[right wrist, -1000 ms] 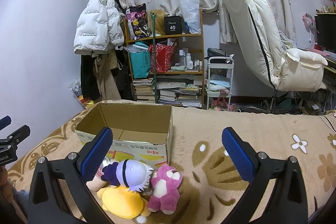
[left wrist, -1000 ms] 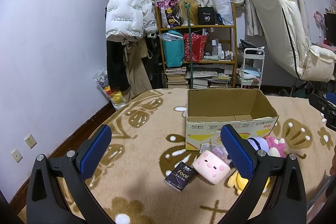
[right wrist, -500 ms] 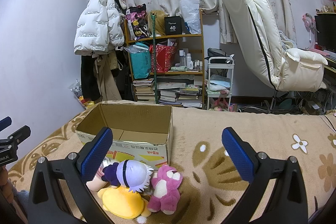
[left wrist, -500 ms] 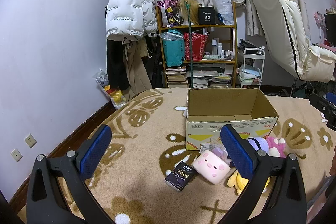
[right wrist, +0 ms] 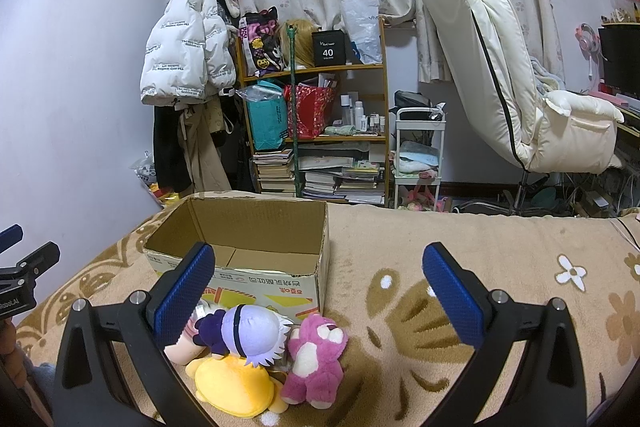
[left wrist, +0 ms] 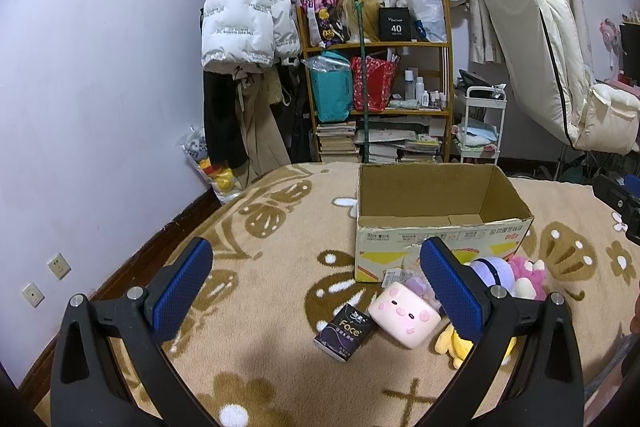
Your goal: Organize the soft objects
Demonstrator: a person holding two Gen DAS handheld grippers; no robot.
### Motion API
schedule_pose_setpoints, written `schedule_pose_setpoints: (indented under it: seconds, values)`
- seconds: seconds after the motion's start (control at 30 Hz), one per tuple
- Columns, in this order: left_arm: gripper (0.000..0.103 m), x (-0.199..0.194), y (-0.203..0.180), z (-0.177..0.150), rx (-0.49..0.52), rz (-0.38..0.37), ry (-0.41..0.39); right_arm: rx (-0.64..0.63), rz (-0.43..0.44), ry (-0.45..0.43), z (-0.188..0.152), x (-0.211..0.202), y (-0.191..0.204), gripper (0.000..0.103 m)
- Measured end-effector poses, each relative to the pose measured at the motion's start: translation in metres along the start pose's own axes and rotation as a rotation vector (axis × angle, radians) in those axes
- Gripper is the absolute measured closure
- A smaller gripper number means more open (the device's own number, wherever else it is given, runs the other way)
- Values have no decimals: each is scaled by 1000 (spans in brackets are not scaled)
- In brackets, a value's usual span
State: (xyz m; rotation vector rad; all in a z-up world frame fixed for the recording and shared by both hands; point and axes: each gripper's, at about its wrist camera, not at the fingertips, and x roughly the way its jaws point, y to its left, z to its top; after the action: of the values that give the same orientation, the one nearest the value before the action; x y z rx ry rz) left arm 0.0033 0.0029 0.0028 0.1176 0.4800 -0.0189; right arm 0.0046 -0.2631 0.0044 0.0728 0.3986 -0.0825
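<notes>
An open, empty cardboard box (left wrist: 440, 227) stands on the beige patterned blanket; it also shows in the right wrist view (right wrist: 256, 267). In front of it lie soft toys: a pink pig cushion (left wrist: 404, 314), a purple-haired doll (right wrist: 248, 331), a yellow plush (right wrist: 232, 385) and a pink bear (right wrist: 316, 359). A dark tissue pack (left wrist: 346, 331) lies beside the pig. My left gripper (left wrist: 316, 291) is open and empty above the blanket, near the pig. My right gripper (right wrist: 318, 293) is open and empty above the toys.
A shelf (right wrist: 316, 123) crammed with bags and books, a white jacket (left wrist: 244, 19) on a rack, a small white cart (right wrist: 418, 155) and a cream recliner chair (right wrist: 512, 83) stand beyond the bed's far edge. The wall runs along the left.
</notes>
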Motion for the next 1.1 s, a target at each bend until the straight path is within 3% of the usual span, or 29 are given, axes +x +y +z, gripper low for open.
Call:
schedule_pose_setpoints:
  seconds: [0.17, 0.47, 0.67, 1.1]
  values:
    - [1, 14, 0, -2, -13, -22, 62, 5, 11, 71, 7, 6, -5, 0]
    - [1, 50, -18, -8, 24, -46, 193, 25, 7, 237, -9, 43, -5, 0]
    - [1, 80, -23, -17, 12, -65, 299, 45, 15, 372, -21, 73, -7, 12]
    - [1, 115, -45, -29, 65, -104, 407, 87, 2, 543, -46, 121, -12, 12]
